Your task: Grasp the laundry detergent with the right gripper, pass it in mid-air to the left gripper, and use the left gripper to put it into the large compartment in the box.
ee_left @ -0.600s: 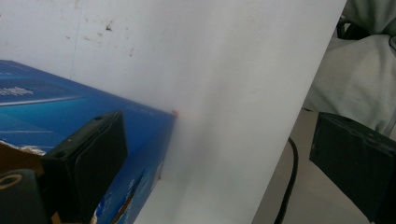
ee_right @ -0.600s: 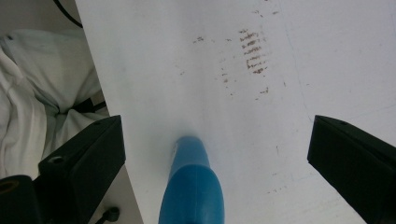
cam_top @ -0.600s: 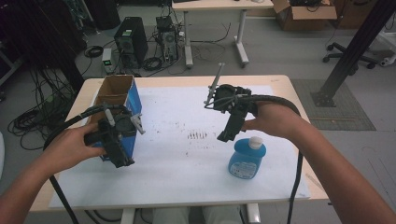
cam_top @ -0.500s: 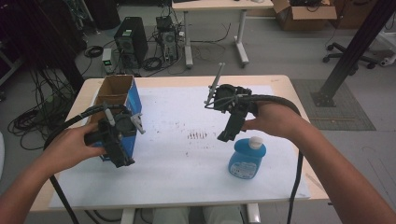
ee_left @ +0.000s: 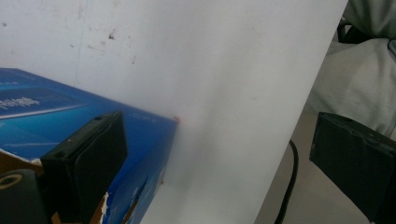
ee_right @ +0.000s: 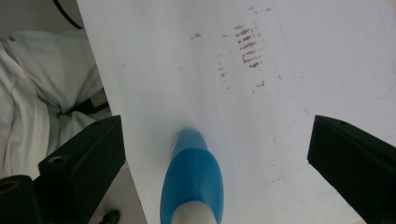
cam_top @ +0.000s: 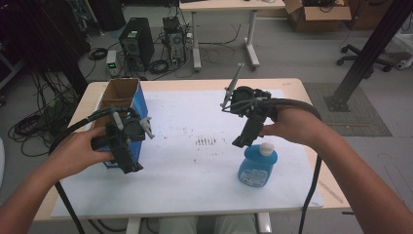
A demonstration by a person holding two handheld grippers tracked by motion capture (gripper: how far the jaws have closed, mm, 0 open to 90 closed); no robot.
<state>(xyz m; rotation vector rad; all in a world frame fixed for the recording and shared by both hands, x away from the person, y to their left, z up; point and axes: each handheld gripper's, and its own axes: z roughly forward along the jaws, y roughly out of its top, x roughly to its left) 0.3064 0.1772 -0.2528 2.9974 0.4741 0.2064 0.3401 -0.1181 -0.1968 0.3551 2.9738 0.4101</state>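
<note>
Hovering my right gripper (cam_top: pixel 242 141), jaws apart, above the blue bottle (cam_top: pixel 257 165) near the table's (cam_top: pixel 292 87) right edge; lower squarely before closing. Left gripper (cam_top: pixel 127 163), also apart, by the box (cam_top: pixel 119 95).

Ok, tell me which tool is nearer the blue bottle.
Right. The right tool hangs open just above the blue bottle, near its white cap. The left tool is far across the table, beside the blue box.

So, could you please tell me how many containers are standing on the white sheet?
2: an open blue cardboard box at the sheet's left edge, and a blue bottle with a white cap near the front right.
</note>
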